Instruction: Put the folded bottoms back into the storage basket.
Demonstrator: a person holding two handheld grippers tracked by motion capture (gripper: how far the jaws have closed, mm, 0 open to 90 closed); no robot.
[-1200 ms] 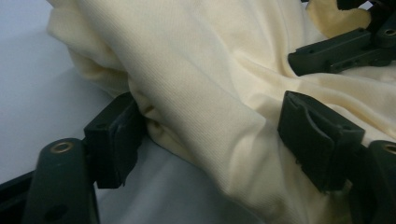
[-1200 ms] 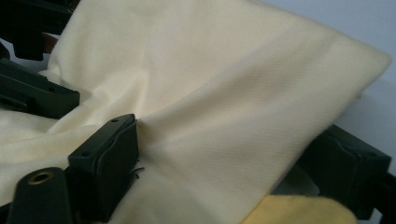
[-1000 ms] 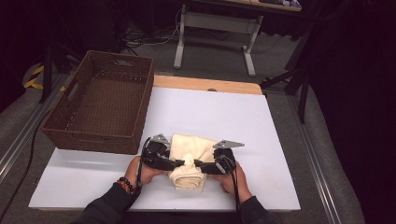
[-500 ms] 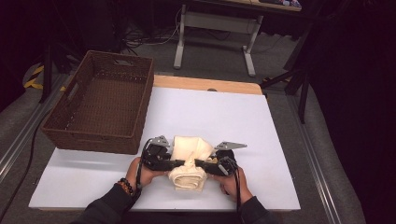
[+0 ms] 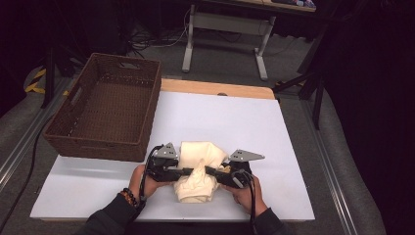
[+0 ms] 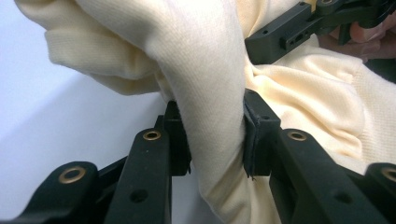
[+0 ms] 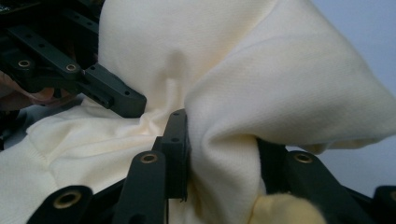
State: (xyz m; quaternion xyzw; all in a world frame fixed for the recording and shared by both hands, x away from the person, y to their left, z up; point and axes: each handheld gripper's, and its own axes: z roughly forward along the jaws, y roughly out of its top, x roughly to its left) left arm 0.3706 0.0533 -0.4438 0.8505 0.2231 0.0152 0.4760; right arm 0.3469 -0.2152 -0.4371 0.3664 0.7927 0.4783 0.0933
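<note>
Your left gripper and your right gripper meet over the middle of the cream-coloured, soft knitted cloth, which lies bunched on the white table top near your edge, right of the brown woven rectangular basket.

In the left gripper view your jaws have just been closing and now pinch a thick fold of the cloth between both pads.

In the right gripper view it is the same: a gathered fold of the cloth is squeezed between the pads.

The two grippers point at each other, tips close together, with the cloth drawn up between them.
</note>
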